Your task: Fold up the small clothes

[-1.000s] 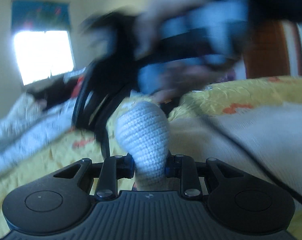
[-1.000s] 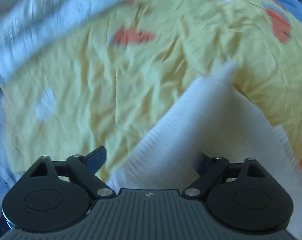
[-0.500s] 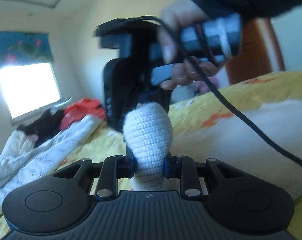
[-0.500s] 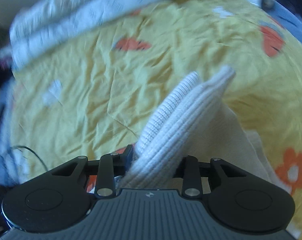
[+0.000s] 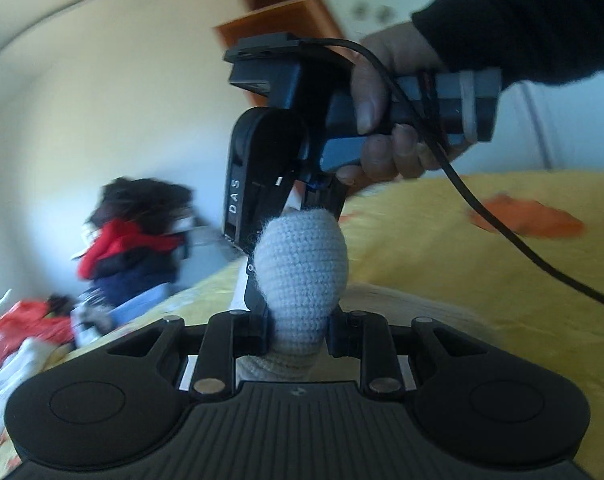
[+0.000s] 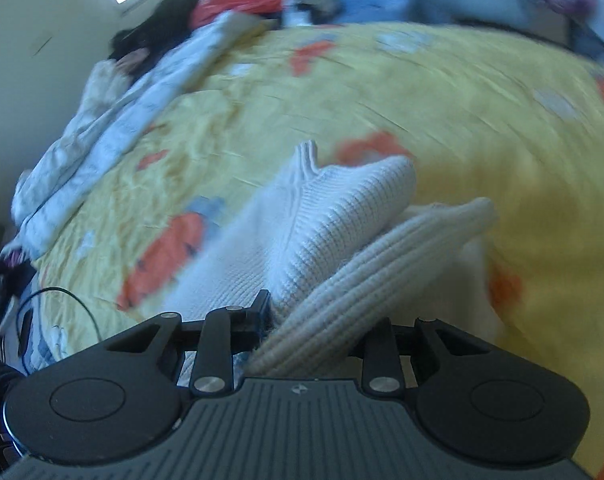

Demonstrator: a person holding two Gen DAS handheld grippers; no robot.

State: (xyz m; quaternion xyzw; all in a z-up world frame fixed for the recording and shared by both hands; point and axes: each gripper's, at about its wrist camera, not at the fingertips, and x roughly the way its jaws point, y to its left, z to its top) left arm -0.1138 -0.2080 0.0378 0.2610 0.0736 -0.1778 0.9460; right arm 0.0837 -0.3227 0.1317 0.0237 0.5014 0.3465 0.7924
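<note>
Left gripper (image 5: 297, 332), right gripper (image 6: 314, 328) both clamp white knit garment (image 6: 342, 216) above yellow bedspread (image 6: 482, 112)

The sweater (image 6: 342, 216) lies on the bedspread (image 6: 462, 120), crumpled bedding (image 6: 113, 120) to its left.

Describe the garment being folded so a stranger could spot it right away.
Start at the yellow bedspread with orange flowers. Both grippers, the left gripper and the right gripper, clamp the cream knit garment there. Unlike the thin white printed sheet bunched along the edge, it is thick and ribbed.
</note>
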